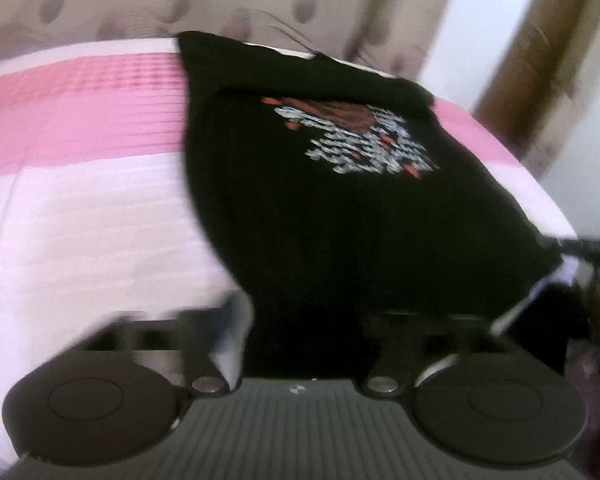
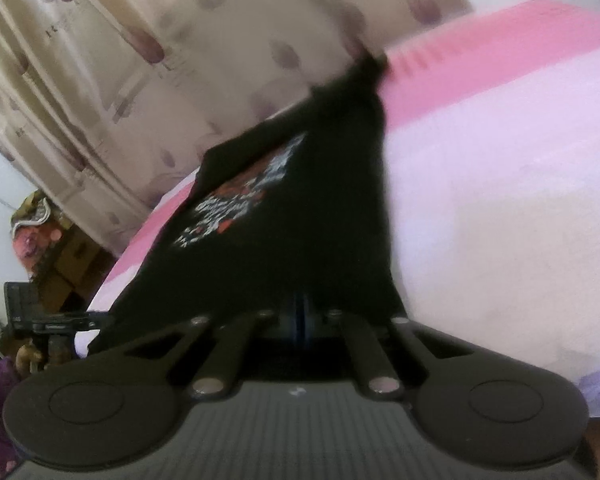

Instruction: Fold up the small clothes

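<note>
On striped pink bedsheet (image 1: 80, 128) | black printed shirt (image 1: 300, 200), soft, creased

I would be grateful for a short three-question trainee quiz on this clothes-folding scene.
1. True or false: the black T-shirt lies with its printed side up.
2. Which gripper grips the shirt's hem? A) left gripper B) right gripper
3. Fill in: the shirt lies on a bedspread striped white and ____.

Key: 1 true, the red and white print shows. 2 B, its jaws are closed on the cloth, while the left jaws stand wide open. 3 pink.
</note>
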`<state>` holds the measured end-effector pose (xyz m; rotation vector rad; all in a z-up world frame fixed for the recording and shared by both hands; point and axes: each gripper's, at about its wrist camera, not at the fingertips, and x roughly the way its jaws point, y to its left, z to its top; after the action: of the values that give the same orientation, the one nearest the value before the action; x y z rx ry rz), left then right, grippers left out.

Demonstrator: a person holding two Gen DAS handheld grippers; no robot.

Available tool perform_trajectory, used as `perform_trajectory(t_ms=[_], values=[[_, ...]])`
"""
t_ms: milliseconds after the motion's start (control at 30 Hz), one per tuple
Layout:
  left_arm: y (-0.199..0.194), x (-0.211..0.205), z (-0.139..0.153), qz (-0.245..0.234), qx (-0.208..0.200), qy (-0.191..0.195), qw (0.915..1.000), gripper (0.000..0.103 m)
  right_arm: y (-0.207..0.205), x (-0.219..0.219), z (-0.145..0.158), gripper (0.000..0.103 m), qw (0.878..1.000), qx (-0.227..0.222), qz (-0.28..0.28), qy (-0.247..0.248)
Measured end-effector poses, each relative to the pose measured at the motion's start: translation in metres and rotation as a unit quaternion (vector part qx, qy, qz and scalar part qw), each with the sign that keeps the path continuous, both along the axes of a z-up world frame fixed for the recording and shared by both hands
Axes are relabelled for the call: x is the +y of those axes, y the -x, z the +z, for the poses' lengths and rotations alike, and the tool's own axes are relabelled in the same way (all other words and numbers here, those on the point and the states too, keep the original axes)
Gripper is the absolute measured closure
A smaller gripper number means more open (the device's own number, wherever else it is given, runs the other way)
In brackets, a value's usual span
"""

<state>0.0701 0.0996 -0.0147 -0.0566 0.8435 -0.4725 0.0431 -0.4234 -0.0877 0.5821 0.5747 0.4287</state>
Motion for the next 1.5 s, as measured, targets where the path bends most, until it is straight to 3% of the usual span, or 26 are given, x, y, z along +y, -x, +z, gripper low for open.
perform_trajectory(t_ms=[167,200,267,300,367,433,533,633,767,900,933,1033,1067,1100,1167,1333,1467,1500], values=[[0.011,-0.026,-0.011,-0.037,-0.036,-0.075,0.9959,0.004,-0.009,0.003,-0.005,0.096,1.000,0.010,0.006,0.002],[0.012,-0.026,-0.010,-0.040,-0.041,-0.072,0.9958,0.012,-0.010,0.005,-0.004,0.096,1.000,0.011,0.009,0.007],[0.013,-0.025,-0.008,-0.043,-0.048,-0.055,0.9964,0.043,-0.013,0.009,-0.001,0.097,1.000,0.012,0.013,0.018],[0.012,-0.024,-0.006,-0.043,-0.047,-0.048,0.9968,0.072,-0.013,0.011,-0.001,0.100,1.000,0.013,0.015,0.021],[0.009,-0.021,-0.005,-0.040,-0.034,-0.019,0.9985,0.081,-0.014,0.015,0.000,0.102,0.999,0.012,0.020,0.026],[0.012,-0.019,-0.002,-0.028,-0.034,-0.003,0.9990,0.082,-0.012,0.016,0.001,0.103,1.000,0.005,0.026,0.007],[0.012,-0.007,0.003,-0.004,-0.023,0.066,0.9976,0.082,-0.007,0.015,0.006,0.103,0.999,-0.014,0.027,-0.014],[0.013,-0.008,0.004,-0.005,-0.023,0.058,0.9981,0.082,-0.004,0.015,0.015,0.101,0.999,-0.018,0.001,0.040],[0.011,-0.011,0.003,-0.011,-0.019,0.043,0.9988,0.082,0.002,0.001,0.024,0.094,0.997,-0.021,-0.018,0.072],[0.010,-0.009,0.000,-0.011,-0.016,0.042,0.9989,0.082,0.001,-0.002,0.020,0.053,0.993,-0.006,-0.013,0.114],[0.010,-0.009,-0.001,-0.010,-0.015,0.041,0.9990,0.082,-0.001,-0.001,0.016,0.051,0.993,0.002,-0.005,0.115],[0.010,-0.008,-0.003,-0.006,-0.012,0.043,0.9990,0.082,0.000,0.002,0.013,0.056,0.993,-0.005,0.019,0.116],[0.010,-0.007,-0.004,-0.005,-0.011,0.044,0.9990,0.082,0.000,0.005,0.013,0.063,0.993,-0.005,0.030,0.118],[0.009,-0.007,-0.004,-0.004,-0.010,0.045,0.9989,0.082,-0.001,0.009,0.013,0.079,0.992,-0.002,0.037,0.122],[0.010,-0.007,-0.005,-0.002,-0.011,0.047,0.9988,0.082,-0.002,0.014,0.012,0.091,0.992,0.001,0.038,0.119],[0.012,-0.008,-0.006,0.002,-0.017,0.048,0.9987,0.082,0.004,0.007,0.018,0.091,0.996,-0.016,0.024,0.081],[0.012,-0.007,-0.006,0.001,-0.016,0.048,0.9987,0.082,0.005,-0.002,0.020,0.089,0.996,-0.005,0.015,0.093],[0.011,-0.007,-0.006,0.001,-0.015,0.048,0.9988,0.081,0.005,-0.003,0.019,0.083,0.995,0.001,0.019,0.095]])
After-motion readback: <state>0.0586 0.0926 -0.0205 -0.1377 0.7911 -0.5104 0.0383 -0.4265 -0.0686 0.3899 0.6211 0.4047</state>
